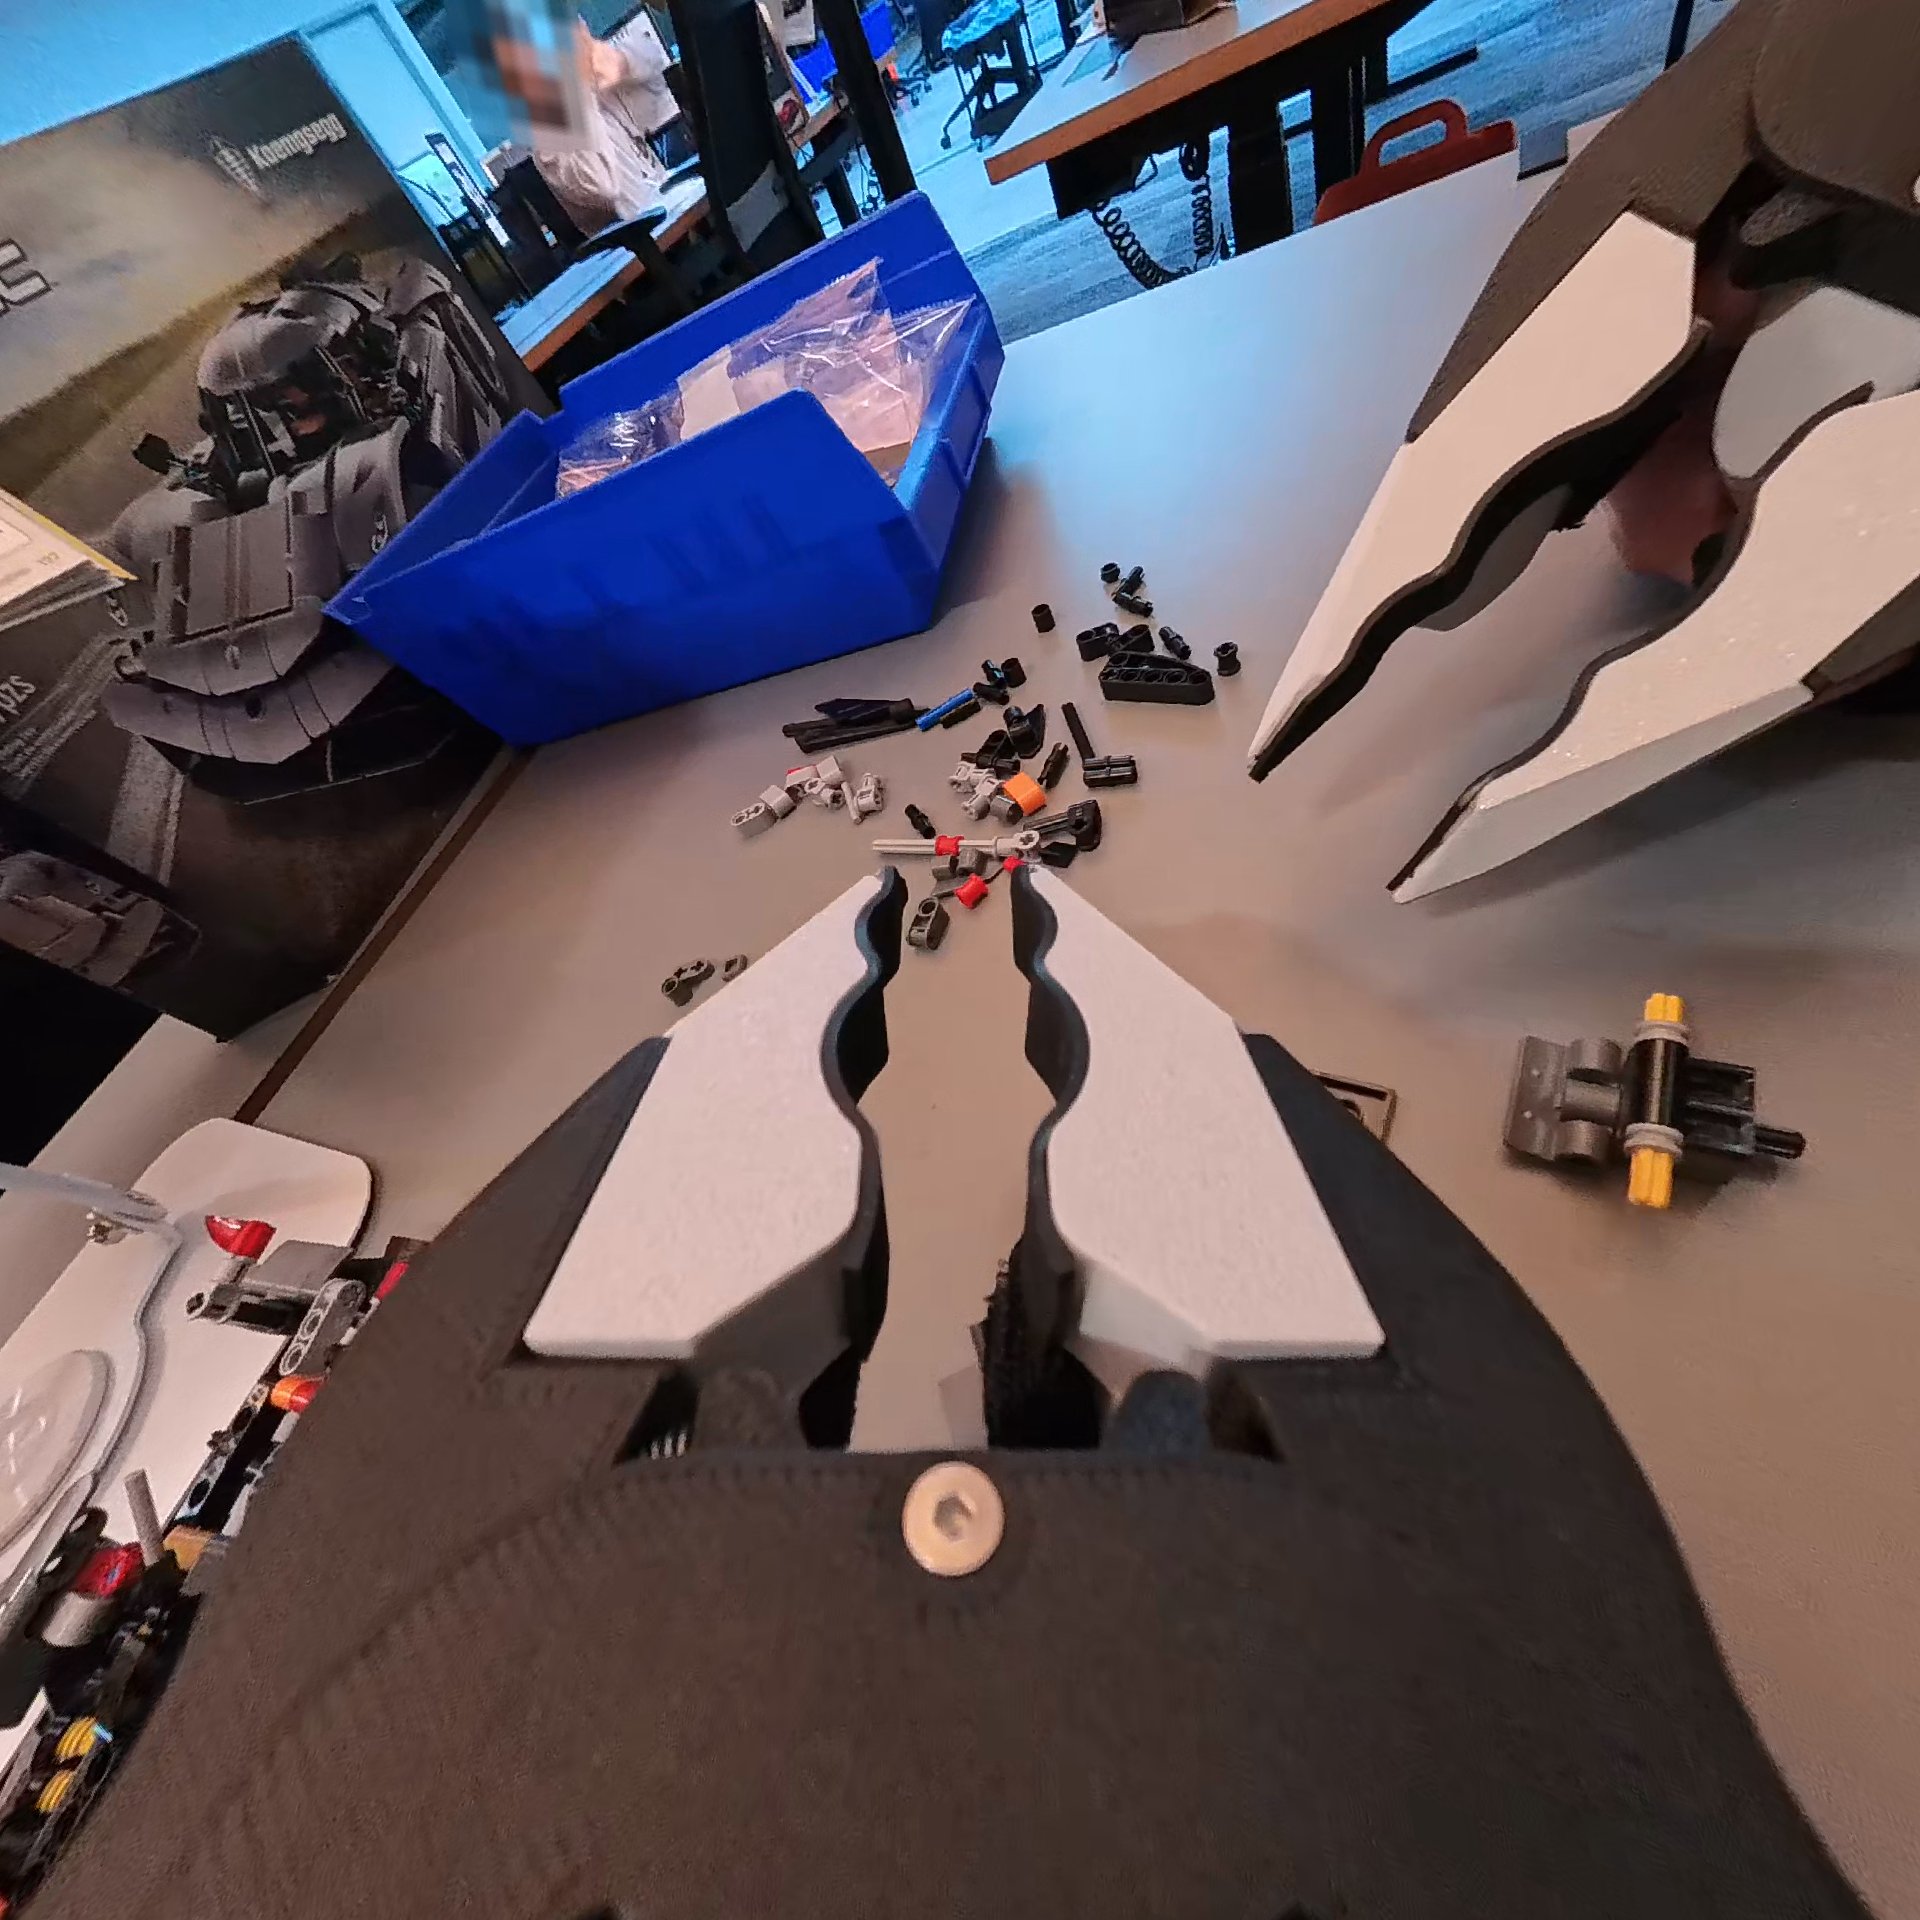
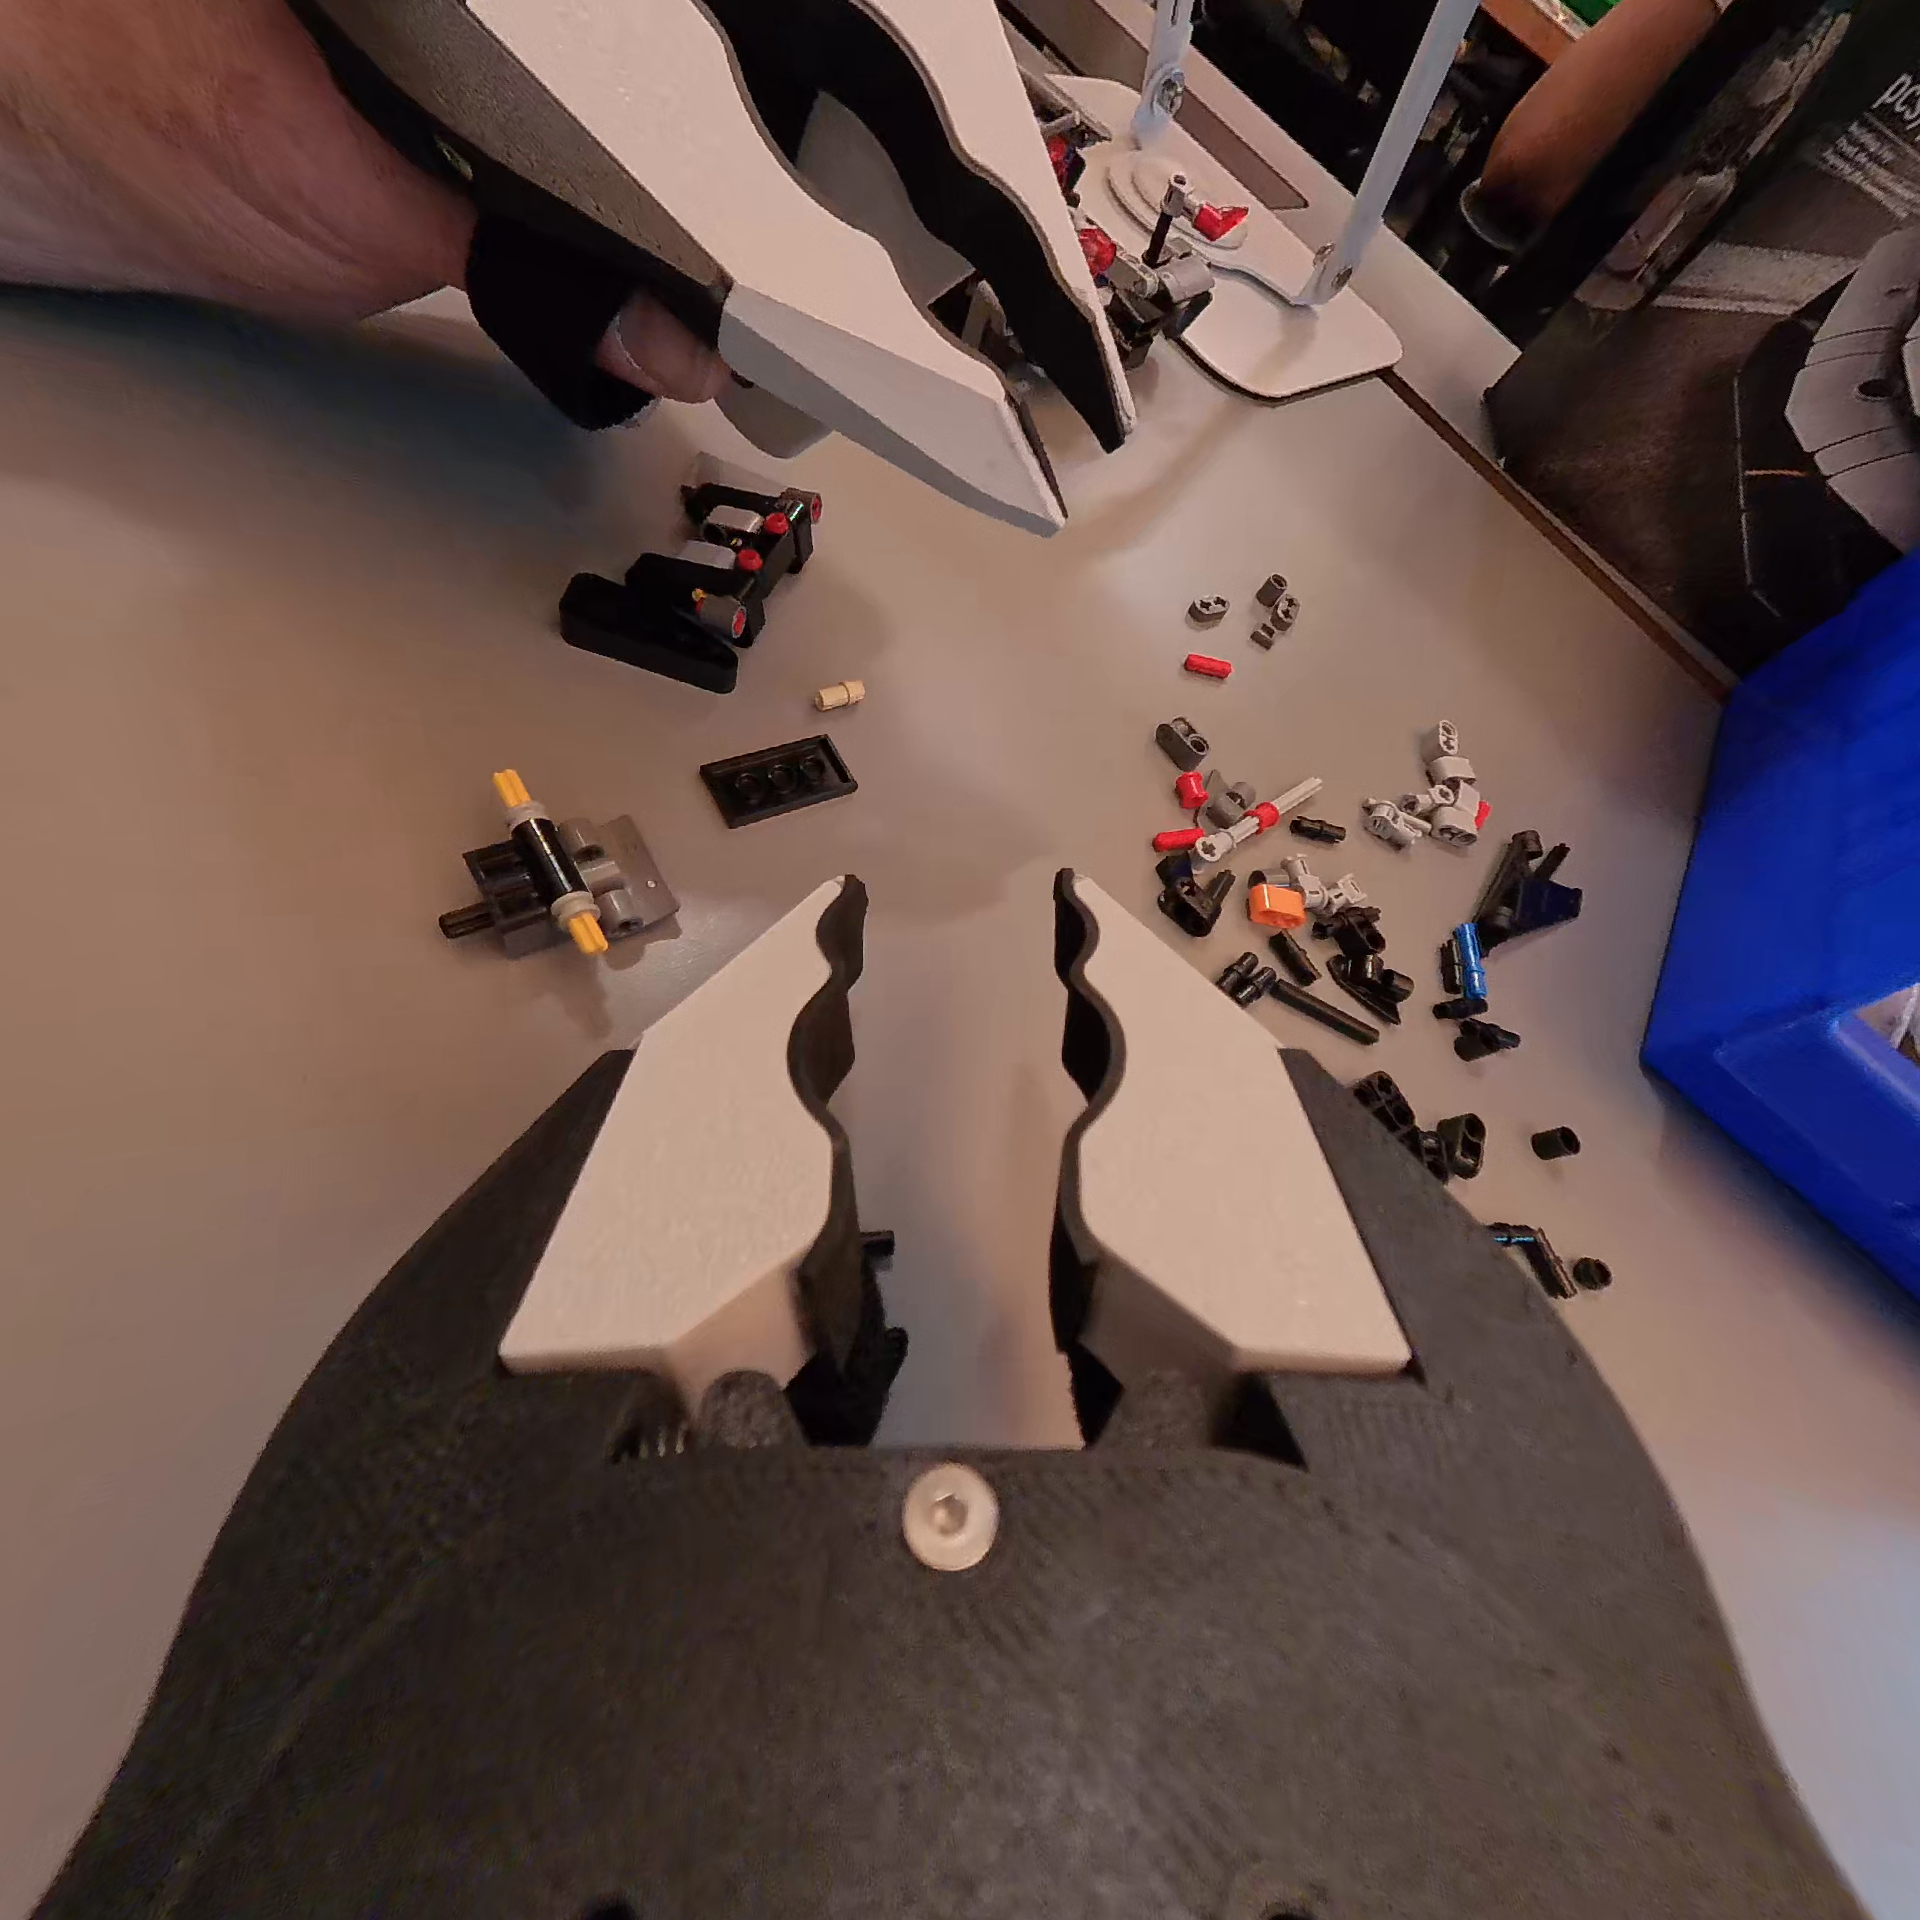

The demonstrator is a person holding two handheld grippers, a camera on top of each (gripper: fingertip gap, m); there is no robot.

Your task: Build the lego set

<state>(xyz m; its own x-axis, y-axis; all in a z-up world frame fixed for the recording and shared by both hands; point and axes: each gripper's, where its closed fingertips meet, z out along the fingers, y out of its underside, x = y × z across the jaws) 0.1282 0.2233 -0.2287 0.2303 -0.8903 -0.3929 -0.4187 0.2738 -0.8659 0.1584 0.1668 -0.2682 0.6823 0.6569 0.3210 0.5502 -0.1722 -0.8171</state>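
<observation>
Loose small lego pieces (image 1: 987, 748) lie scattered on the grey table (image 1: 1195, 436), also in the right wrist view (image 2: 1340, 883). A grey and black sub-assembly with a yellow axle (image 1: 1642, 1112) lies apart, also seen from the right (image 2: 561, 878). A black and grey sub-assembly with red pins (image 2: 696, 582), a black plate (image 2: 777, 779) and a tan pin (image 2: 840, 694) lie near it. My left gripper (image 1: 956, 883) is open and empty, its tips just short of the pile. My right gripper (image 2: 956, 888) is open and empty above bare table; it also shows in the left wrist view (image 1: 1325, 831).
A blue bin (image 1: 686, 520) with plastic bags stands beyond the pile, also at the right edge (image 2: 1808, 935). The set's box (image 1: 208, 520) stands at the left. A partly built model (image 1: 270, 1309) rests on a white stand (image 2: 1299, 332). A person's gloved hand (image 2: 582, 312) holds the left gripper. The tips of one gripper are about 8 cm away from the tips of the other. From the right gripper's tips to the black plate (image 2: 777, 779) is close to 5 cm.
</observation>
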